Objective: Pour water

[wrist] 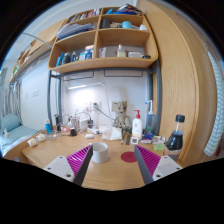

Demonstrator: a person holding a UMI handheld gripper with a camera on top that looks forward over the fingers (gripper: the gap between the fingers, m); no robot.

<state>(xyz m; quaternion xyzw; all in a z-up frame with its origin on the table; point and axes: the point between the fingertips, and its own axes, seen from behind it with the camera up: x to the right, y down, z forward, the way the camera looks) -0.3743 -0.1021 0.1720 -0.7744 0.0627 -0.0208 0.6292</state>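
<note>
One target: your white cylindrical ceramic mug point(100, 152) stands upright just ahead, slightly left.
Gripper point(110, 163): spread wide, holding nothing.

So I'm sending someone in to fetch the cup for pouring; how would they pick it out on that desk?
Start at the wooden desk under the wall shelves. The white cup stands near its front edge, just ahead of the open gripper, between its fingers and nearer the left one. Unlike the bottles along the back, it is short, plain white and open-topped, and stands apart from them.
</note>
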